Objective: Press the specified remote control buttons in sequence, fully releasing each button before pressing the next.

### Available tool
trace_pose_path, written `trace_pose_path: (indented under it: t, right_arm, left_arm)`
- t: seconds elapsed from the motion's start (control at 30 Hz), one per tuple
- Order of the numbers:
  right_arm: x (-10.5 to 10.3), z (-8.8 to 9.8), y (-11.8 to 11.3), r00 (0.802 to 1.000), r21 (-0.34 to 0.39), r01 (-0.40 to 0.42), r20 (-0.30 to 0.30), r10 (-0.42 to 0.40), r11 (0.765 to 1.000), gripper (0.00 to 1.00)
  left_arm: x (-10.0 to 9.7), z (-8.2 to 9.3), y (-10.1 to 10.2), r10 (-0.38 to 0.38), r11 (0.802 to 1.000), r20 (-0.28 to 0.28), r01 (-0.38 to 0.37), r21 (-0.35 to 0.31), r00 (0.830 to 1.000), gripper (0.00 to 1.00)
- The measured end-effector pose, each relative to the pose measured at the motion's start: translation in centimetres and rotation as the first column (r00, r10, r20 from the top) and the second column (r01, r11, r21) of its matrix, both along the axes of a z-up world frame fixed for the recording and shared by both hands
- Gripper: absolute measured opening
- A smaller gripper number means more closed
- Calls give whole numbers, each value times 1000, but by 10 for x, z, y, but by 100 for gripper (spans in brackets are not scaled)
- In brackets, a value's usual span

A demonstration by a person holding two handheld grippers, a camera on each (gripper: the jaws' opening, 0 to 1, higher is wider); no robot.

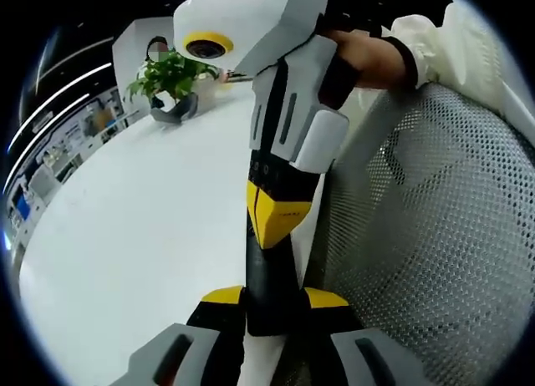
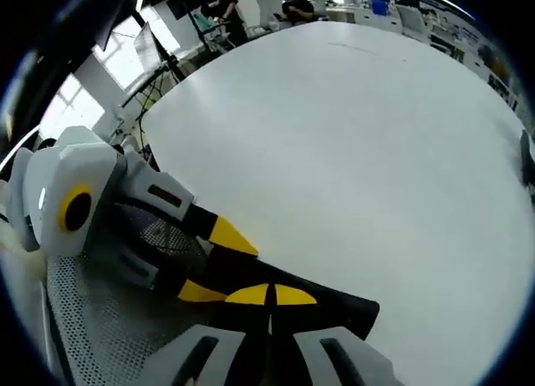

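In the left gripper view, the left claw (image 1: 274, 298) is clenched on the near end of the black remote (image 1: 269, 277), which runs straight ahead from between its jaws. The right claw (image 1: 272, 219) comes down from ahead with its yellow tips closed together, resting on the remote's far half. This looks like a press in progress (which button is hidden under the tips). Next the claw should lift fully clear before moving to another key. A mesh chair back (image 1: 435, 236) crowds the right side, and a potted plant (image 1: 171, 77) stands far ahead on the white table (image 1: 150, 227).

In the right gripper view, the right claw (image 2: 272, 296) has its tips touching, with the remote (image 2: 343, 311) directly under them. The left claw (image 2: 213, 265) grips the remote from the left.
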State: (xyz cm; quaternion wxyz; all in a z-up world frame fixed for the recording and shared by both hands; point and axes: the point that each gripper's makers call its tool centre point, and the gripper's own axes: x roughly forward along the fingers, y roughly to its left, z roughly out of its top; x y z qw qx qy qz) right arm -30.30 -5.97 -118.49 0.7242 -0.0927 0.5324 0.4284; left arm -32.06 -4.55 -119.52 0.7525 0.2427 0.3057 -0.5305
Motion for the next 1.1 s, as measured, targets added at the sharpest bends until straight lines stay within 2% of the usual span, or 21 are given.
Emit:
trace_pose_path:
  t: [0.23,0.6,0.7,0.8,0.93,1.1]
  right_arm:
    - [1,-1,1,1000,-5,-12,23,12,1000,0]
    - [1,0,1,1000,-5,-5,13,5,1000,0]
    - [-3,1,5,1000,12,-21,-4,21,1000,0]
    - [-4,4,9,998,22,-55,25,54,998,0]
    - [-6,5,12,997,31,-75,28,74,997,0]
    - [-8,-2,11,994,0,-102,28,102,995,0]
  left_arm:
    - [1,0,0,2,1000,-1,-2,-1,1000,26]
    - [1,-1,-1,-1,1000,3,1,0,1000,26]
    - [1,-1,-1,1,1000,2,-1,-1,1000,26]
    - [1,-1,-1,2,1000,1,-2,-1,1000,26]
    - [2,-1,-2,3,1000,1,-3,-1,1000,26]
    - [2,-1,-1,5,1000,-1,-5,-4,1000,26]
